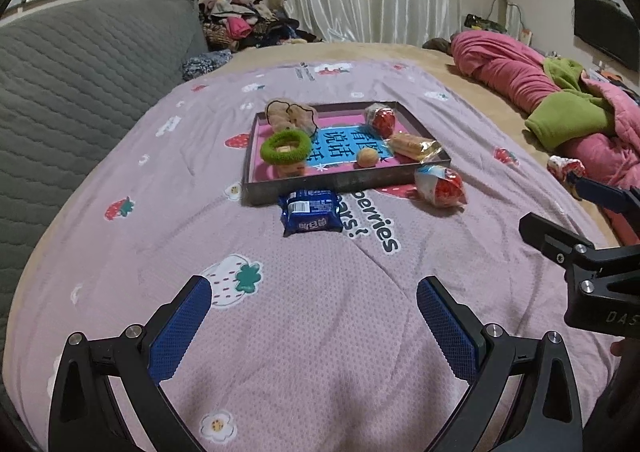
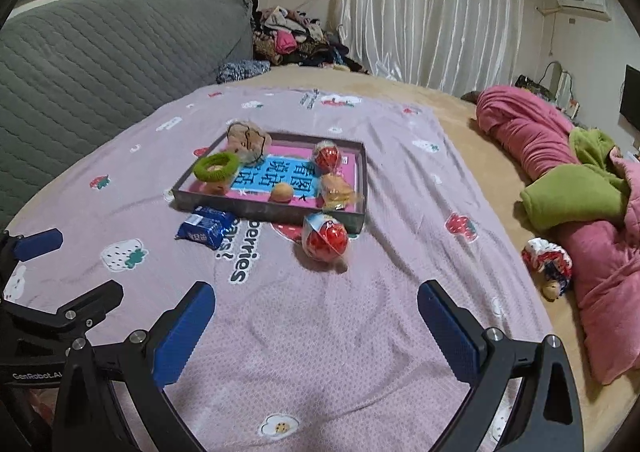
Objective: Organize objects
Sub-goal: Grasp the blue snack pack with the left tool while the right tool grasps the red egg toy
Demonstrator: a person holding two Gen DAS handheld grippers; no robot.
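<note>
A shallow dark tray (image 1: 340, 177) (image 2: 256, 208) lies on the pink strawberry blanket. In it are a green hair ring (image 1: 285, 146) (image 2: 216, 166), a plush toy (image 1: 289, 114) (image 2: 247, 140), a red wrapped ball (image 1: 382, 119) (image 2: 327, 156), a wrapped bun (image 1: 414, 145) (image 2: 338, 188) and a small round cake (image 1: 367, 157) (image 2: 282, 192). Outside its front edge lie a blue biscuit pack (image 1: 312, 211) (image 2: 206, 227) and a second red wrapped ball (image 1: 442, 186) (image 2: 325, 237). My left gripper (image 1: 314, 326) and right gripper (image 2: 316, 332) hover open and empty, well short of these.
A grey quilted headboard (image 1: 80, 72) runs along the left. A rolled pink and green quilt (image 2: 568, 172) lies on the right with a small wrapped item (image 2: 546, 258) beside it. Clothes are piled at the far end (image 2: 288, 36).
</note>
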